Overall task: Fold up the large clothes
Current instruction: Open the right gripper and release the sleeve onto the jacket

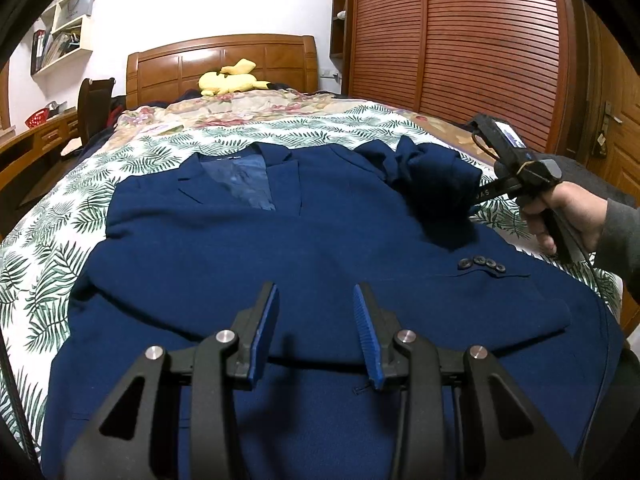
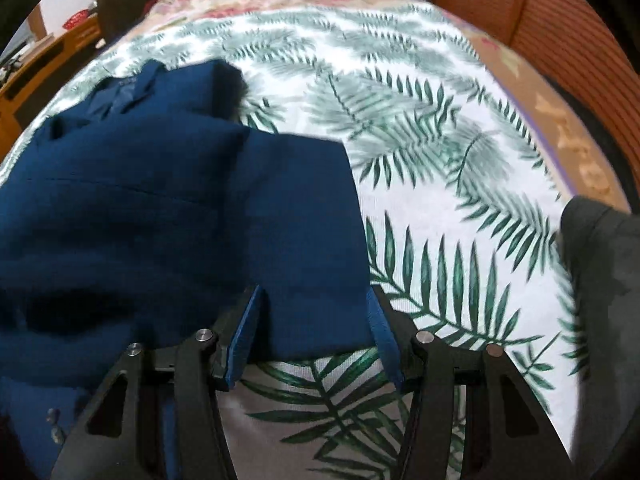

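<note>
A navy blue suit jacket (image 1: 248, 264) lies front-up and spread flat, filling the centre and lower part of the left wrist frame. Its notched lapels open toward the top of the frame, showing paler blue lining. One sleeve is folded back across the chest at upper right, bunched at the shoulder; four dark cuff buttons (image 1: 482, 263) sit at right of centre.

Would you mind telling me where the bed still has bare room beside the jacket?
Free: leaf-print sheet right of the navy jacket, out to the bed's edge, and a strip between its collar and the floral bedding. Crowded: the bunched sleeve by the right gripper.
</note>
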{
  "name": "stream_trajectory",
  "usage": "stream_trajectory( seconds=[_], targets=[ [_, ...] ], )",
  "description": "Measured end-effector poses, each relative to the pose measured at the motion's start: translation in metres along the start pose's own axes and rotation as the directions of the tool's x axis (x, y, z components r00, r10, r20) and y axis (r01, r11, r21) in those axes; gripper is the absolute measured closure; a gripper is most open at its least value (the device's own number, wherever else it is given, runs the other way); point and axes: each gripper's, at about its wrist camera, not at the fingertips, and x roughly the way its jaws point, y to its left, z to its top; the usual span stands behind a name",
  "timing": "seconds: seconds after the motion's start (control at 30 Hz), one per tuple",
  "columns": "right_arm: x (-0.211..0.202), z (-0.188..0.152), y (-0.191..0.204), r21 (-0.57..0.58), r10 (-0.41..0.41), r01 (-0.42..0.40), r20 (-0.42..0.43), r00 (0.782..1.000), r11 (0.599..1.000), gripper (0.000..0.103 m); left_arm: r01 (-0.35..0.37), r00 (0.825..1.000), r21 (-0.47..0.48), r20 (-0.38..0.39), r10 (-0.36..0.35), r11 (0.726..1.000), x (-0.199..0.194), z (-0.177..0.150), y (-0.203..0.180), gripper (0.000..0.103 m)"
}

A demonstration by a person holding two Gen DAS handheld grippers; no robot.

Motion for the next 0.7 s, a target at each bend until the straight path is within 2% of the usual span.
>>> stream_trajectory(
  seconds=[0.1,0.17,0.2,0.23,0.27,0.4,0.53,0.7],
  targets=[
    [-0.001,-0.001,0.004,-0.001,-0.018,0.018,0.012,1.0,1.0,0.049,-0.001,1.0,-0.005,0.012,0.001,1.0,-0.003,0.0,0.0,0.066],
    [-0.003,-0.003,0.006,-0.011,0.001,0.0,0.016,1.0,1.0,0.064,-0.002,1.0,-0.007,0.015,0.002,1.0,-0.004,0.0,0.001,0.066],
    [-0.003,-0.003,0.008,-0.014,0.011,-0.011,0.014,1.0,1.0,0.068,-0.002,1.0,-0.007,0.017,0.002,1.0,-0.005,0.0,0.002,0.066],
    [-0.005,-0.004,0.009,-0.017,0.021,-0.021,0.011,1.0,1.0,0.082,-0.002,1.0,-0.006,0.019,0.002,1.0,-0.006,0.0,0.002,0.066],
    [-0.008,-0.006,0.013,-0.027,0.046,-0.046,0.006,0.999,0.999,0.102,-0.002,1.0,-0.006,0.019,0.002,1.0,-0.006,0.001,0.002,0.066],
    [-0.028,-0.012,0.032,-0.093,0.064,-0.06,0.04,0.997,0.994,0.103,-0.004,1.0,0.001,0.028,0.004,1.0,-0.011,0.001,0.002,0.066],
    [-0.072,-0.012,0.051,-0.14,0.072,-0.051,0.144,0.987,0.989,0.103,-0.004,0.999,0.009,0.037,0.004,1.0,-0.02,-0.001,0.002,0.066],
    [-0.099,0.0,0.059,-0.135,0.062,-0.038,0.183,0.981,0.99,0.103,-0.006,0.999,0.005,0.032,0.006,1.0,-0.026,-0.005,0.005,0.066]
  ],
)
